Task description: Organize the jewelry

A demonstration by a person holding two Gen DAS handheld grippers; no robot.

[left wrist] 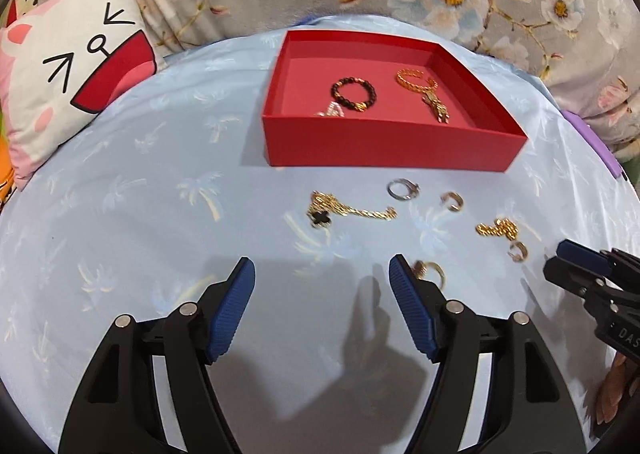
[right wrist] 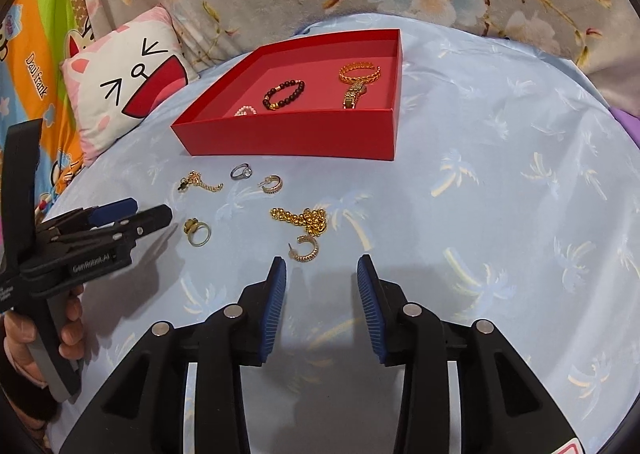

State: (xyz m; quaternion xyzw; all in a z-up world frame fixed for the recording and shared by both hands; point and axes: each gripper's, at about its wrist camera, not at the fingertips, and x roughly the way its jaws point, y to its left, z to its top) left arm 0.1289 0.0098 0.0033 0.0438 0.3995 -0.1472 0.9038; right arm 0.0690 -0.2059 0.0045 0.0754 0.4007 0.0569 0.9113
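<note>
Gold chain (right wrist: 302,219) lies crosswise before red box (right wrist: 288,134).

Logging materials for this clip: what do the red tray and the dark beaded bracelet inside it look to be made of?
Red tray: likely matte cardboard, going by its thin, flat walls, crisp folded corners and lack of shine. Dark beaded bracelet: round, glossy, near-black beads with one gold-coloured bead; stone, glass or polished wood cannot be told apart.

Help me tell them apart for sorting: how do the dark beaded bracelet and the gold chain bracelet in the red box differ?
The dark beaded bracelet is round dark beads in a closed loop; the gold chain bracelet is woven metal with a strap trailing forward. The beaded one lies left, the gold right. Both rest inside the red box.
</note>
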